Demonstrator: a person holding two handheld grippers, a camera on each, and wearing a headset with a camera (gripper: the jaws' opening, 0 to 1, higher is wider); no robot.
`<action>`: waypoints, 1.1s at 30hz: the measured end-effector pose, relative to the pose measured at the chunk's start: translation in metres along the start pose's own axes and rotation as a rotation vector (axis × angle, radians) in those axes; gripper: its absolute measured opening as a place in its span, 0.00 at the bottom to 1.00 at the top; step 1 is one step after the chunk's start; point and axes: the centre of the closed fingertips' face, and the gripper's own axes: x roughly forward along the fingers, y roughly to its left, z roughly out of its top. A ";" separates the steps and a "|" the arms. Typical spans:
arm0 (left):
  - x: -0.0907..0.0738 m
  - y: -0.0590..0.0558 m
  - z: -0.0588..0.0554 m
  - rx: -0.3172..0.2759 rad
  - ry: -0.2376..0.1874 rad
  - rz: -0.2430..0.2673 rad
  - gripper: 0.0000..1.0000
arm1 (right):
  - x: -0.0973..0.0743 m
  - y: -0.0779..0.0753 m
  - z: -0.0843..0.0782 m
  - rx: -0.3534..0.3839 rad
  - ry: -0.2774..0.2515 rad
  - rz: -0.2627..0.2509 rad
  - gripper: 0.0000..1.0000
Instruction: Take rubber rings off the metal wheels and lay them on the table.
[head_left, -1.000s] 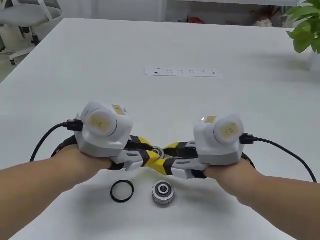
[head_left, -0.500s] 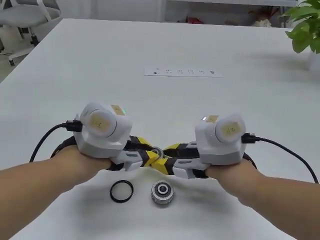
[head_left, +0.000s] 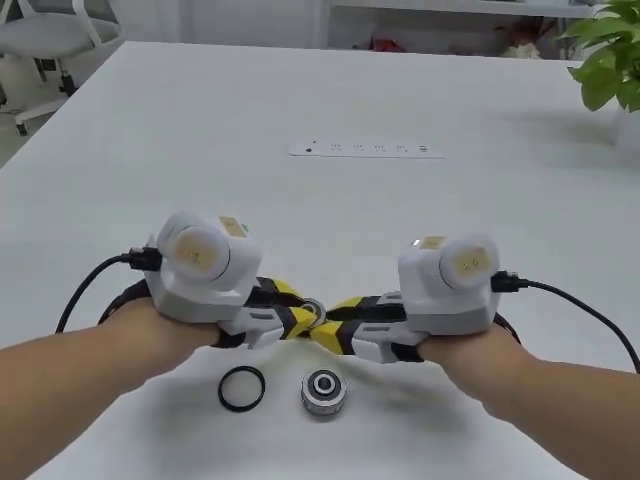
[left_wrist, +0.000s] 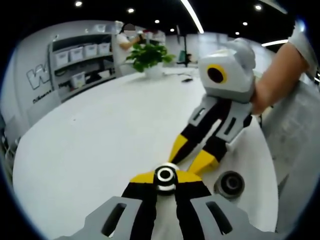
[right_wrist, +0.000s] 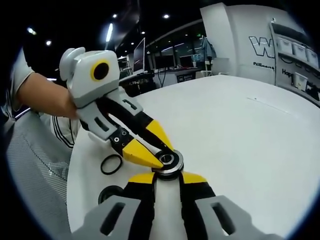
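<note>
The white bench (head_left: 400, 90) takes up most of the head view, and the work sits low in the middle of the frame. There the 2 claws meet tip to tip. The left claw (head_left: 300, 318) comes in from the left and the right claw (head_left: 336, 330) from the right, both on 1 metal wheel, the held wheel (head_left: 314, 308), lifted just above the bench.

In the left gripper view the left claw is narrow, its yellow tips clamped on either side of the held wheel. In the right gripper view the right claw is also narrow, nipping the near rim of that wheel. A dark band round the rim looks like its rubber ring, not yet off.

Below them in the frame a bare wheel (head_left: 324, 390) stands just right of a loose ring (head_left: 242, 388), which lies flat beside it without touching.

So 1 ring looks done and a second is in hand. The next move calls for 1 claw to brace the wheel while the other peels the band over the rim.

Compared with 1 second ago little differs. The claws stay locked together, the bare wheel and loose ring lie as before, and the slight downward drift is the camera's.
</note>
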 end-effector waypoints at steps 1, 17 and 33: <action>0.000 0.000 0.000 -0.001 0.000 0.000 0.13 | 0.000 0.000 0.000 0.001 0.001 0.001 0.13; 0.000 0.003 -0.002 -0.007 0.001 0.013 0.13 | -0.003 -0.003 -0.003 0.071 -0.003 0.004 0.00; -0.001 0.001 -0.003 0.003 0.006 0.023 0.13 | -0.009 -0.008 0.000 0.272 -0.055 0.000 0.00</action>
